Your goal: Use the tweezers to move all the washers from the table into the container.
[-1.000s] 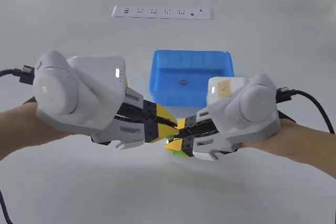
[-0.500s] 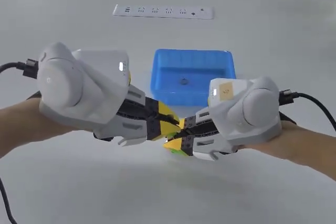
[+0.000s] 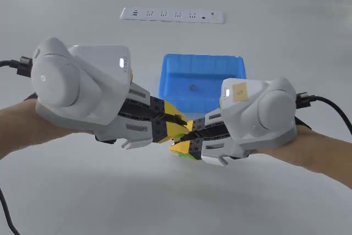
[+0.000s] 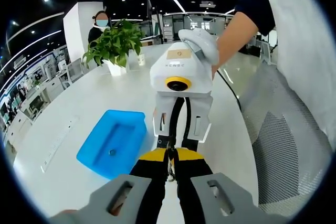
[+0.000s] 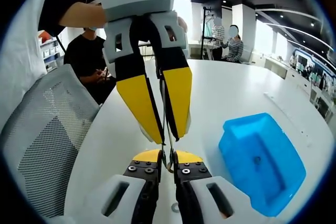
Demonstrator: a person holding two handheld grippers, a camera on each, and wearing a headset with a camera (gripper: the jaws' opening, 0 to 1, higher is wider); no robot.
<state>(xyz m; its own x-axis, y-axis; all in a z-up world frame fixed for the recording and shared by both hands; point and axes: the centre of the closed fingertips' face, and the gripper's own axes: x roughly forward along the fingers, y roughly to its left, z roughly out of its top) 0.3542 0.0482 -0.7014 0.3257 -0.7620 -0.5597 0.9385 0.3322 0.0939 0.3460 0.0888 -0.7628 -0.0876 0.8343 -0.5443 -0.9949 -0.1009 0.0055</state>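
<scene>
1. In the head view the left claw (image 3: 180, 130) pointed in from 9 o'clock and the right claw (image 3: 185, 146) from 3 o'clock. They met tip to tip just above the desk (image 3: 275, 37).
2. Both claws were pressed together on the tweezers (image 5: 165, 124), a thin metal strip running from 1 to the other. My guess is it was a handover or a regrip.
3. The blue container (image 3: 176, 81) sat at 12 o'clock just past the claws. It had 1 small dark ring on its floor, probably a washer (image 3: 193, 87).
4. My tip: whichever claw keeps the tweezers should pinch across both legs around mid-length, with the tips poking out front. The other claw shouldn't let go until that grip is solid, or the tweezers could twist or drop.
</scene>
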